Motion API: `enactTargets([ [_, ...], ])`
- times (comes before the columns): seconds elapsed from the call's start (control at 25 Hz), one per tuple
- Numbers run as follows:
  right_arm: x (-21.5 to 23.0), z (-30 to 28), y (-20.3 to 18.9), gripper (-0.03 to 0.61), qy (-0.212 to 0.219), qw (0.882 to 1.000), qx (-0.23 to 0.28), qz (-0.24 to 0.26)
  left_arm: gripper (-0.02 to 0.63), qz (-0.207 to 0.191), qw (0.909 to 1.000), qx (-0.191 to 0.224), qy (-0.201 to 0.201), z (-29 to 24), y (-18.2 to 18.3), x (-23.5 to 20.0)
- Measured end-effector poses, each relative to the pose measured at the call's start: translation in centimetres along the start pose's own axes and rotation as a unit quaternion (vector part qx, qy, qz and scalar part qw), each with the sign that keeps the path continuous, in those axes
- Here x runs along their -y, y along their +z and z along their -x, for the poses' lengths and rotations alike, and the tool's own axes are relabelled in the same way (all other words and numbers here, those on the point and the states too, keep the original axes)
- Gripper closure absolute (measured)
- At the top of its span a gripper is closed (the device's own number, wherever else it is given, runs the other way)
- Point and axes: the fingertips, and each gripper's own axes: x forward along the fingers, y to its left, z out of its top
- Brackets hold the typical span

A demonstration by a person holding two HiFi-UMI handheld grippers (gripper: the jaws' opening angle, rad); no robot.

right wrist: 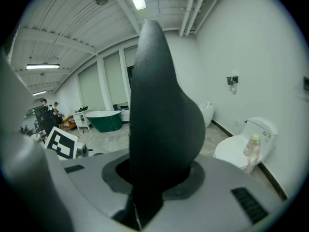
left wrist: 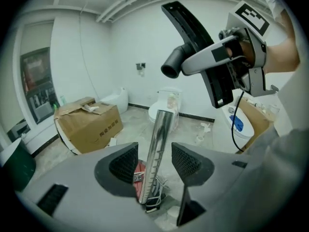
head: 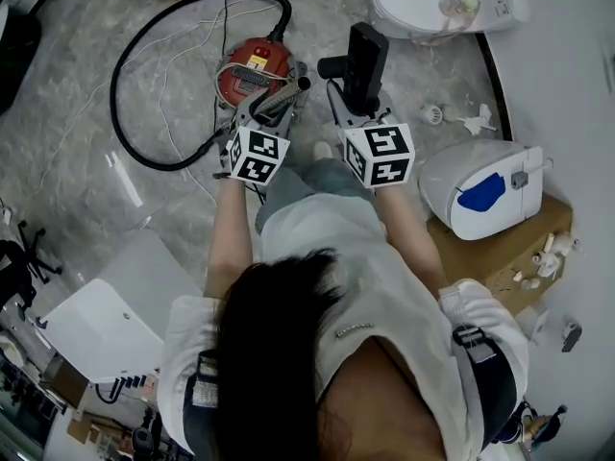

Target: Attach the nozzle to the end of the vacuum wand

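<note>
A red vacuum canister sits on the floor in front of me, its black hose looping out to the left. The shiny metal wand rises from it, tilted, between the jaws of my left gripper; the pads stand clear of the tube on both sides, so it is open. In the head view the wand's tip shows just beyond the left gripper. My right gripper is shut on the black nozzle, held above and right of the wand's end, where the nozzle shows its round socket.
A white toilet stands at the back right. A white appliance rests on a cardboard box to my right. Another cardboard box sits left of the wand. A white panel lies on the floor at my left.
</note>
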Motion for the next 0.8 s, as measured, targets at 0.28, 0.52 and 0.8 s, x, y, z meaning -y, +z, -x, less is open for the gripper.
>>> enactTargets([
  [0.28,-0.1,-0.5,-1.2,0.468,-0.015,1.0,-0.018,-0.009,0.372,-0.03,0.9987,-0.032,-0.027,-2.0,-2.1,0.4],
  [0.52,0.0,-0.6,-1.5,0.468,-0.022,0.999,-0.028,-0.011,0.347,-0.051,0.9955,-0.067,-0.044,-4.0,-4.0,0.2],
  [0.8,0.9,-0.2,-2.6,0.468,-0.045,0.998,-0.049,0.004,0.347,-0.062,0.9953,-0.048,-0.056,-6.4,-4.0,0.2],
])
